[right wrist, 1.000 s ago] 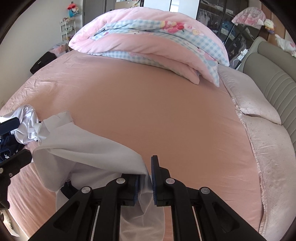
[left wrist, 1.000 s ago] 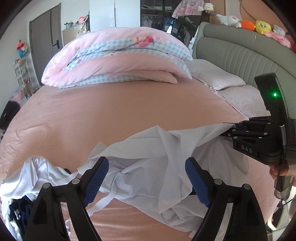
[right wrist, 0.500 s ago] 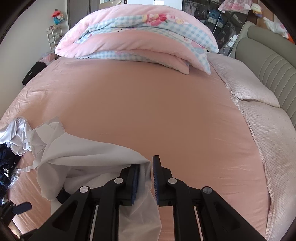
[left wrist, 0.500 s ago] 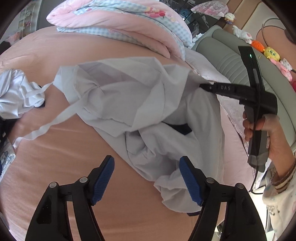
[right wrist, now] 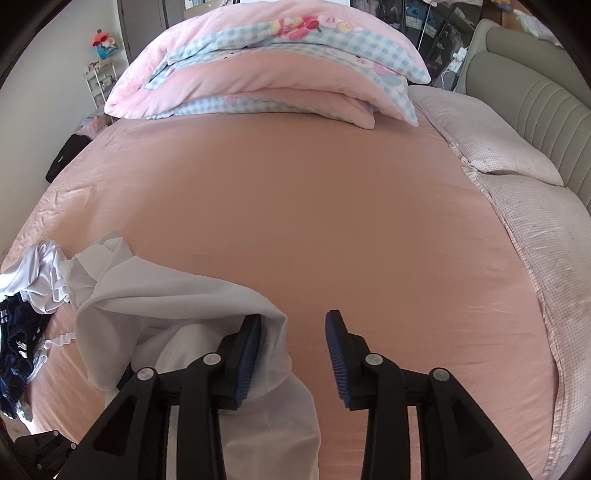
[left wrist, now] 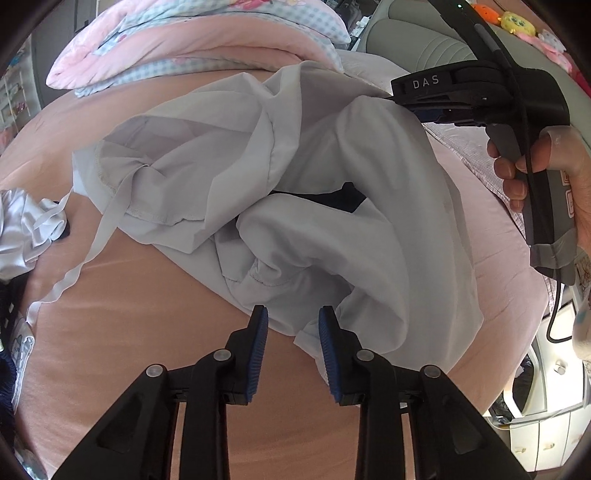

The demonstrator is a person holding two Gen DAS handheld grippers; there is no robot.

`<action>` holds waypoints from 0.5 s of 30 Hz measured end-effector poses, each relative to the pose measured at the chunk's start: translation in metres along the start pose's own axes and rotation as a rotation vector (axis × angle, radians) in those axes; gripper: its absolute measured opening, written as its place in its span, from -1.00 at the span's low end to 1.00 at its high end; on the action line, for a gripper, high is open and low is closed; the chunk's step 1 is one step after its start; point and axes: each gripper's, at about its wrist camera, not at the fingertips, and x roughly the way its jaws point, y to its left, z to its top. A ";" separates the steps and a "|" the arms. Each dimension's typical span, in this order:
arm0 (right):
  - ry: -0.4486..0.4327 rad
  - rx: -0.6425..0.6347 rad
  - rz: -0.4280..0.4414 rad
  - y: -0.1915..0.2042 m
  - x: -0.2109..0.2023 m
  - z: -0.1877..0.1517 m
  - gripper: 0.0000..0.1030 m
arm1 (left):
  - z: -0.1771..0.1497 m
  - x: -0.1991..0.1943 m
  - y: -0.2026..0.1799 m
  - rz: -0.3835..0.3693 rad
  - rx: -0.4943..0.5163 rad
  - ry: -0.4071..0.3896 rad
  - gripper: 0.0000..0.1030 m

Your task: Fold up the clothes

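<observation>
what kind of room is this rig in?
A home bedroom, most likely a child's: a bed with a pink sheet, a folded cartoon-print duvet by the padded headboard, and plush toys lined up above it.

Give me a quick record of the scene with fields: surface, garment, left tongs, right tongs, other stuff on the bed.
surface: bed with pink sheet
garment: pale grey garment, crumpled, a long strap trailing off one side
left tongs: closing, the garment's near edge between the pads
right tongs: opening, pads apart, cloth draped over one pad, not pinched
other stuff: folded pink checked duvet at the far side, two pillows by the headboard, clothes pile at the sheet's edge
</observation>
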 end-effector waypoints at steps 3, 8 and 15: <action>-0.001 0.034 0.023 -0.008 -0.003 -0.005 -0.11 | 0.001 0.001 0.002 -0.009 -0.026 0.005 -0.50; -0.001 0.090 0.057 -0.021 -0.009 -0.014 0.06 | 0.003 0.001 -0.001 0.088 0.022 -0.009 -0.50; -0.046 0.090 0.092 -0.030 -0.028 -0.028 0.35 | -0.008 -0.023 -0.013 -0.043 0.047 -0.043 -0.41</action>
